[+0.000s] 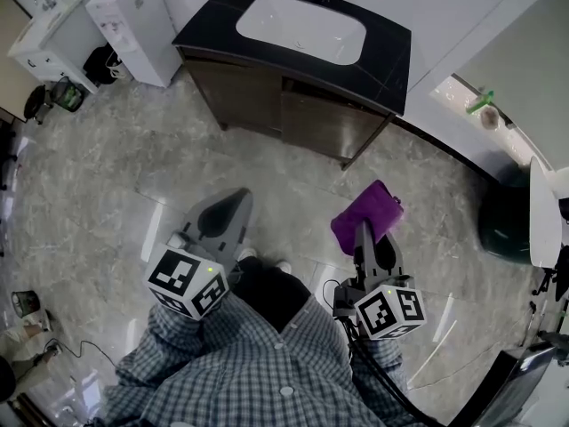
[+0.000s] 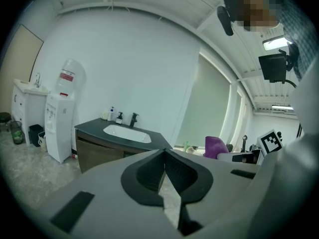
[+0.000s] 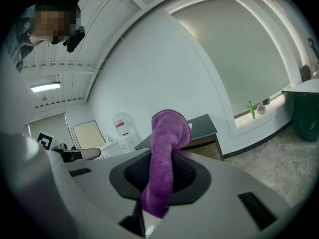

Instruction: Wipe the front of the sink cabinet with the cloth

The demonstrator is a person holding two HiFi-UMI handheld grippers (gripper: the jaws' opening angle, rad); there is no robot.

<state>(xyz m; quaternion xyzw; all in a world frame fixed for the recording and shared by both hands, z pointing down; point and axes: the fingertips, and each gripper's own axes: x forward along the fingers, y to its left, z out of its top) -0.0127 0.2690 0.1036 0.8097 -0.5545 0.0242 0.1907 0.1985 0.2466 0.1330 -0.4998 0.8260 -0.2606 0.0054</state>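
Note:
The sink cabinet [image 1: 307,118] has brown doors under a black top with a white basin [image 1: 302,27]; it stands ahead of me across a stretch of marble floor. My right gripper [image 1: 365,236] is shut on a purple cloth [image 1: 367,212], which sticks up out of the jaws [image 3: 164,148] and folds over at its top. My left gripper [image 1: 229,210] is shut with nothing in it, its jaws meeting at the tip [image 2: 164,154]. Both grippers are held close to my body, well short of the cabinet [image 2: 97,156]. The cabinet's corner [image 3: 207,142] shows behind the cloth.
A white water dispenser [image 1: 133,20] and a small white washstand [image 1: 44,36] stand left of the cabinet. A dark green bin [image 1: 502,222] sits on the floor at right, below a window ledge with a green bottle [image 1: 480,102]. Soap bottles [image 2: 114,115] stand on the countertop.

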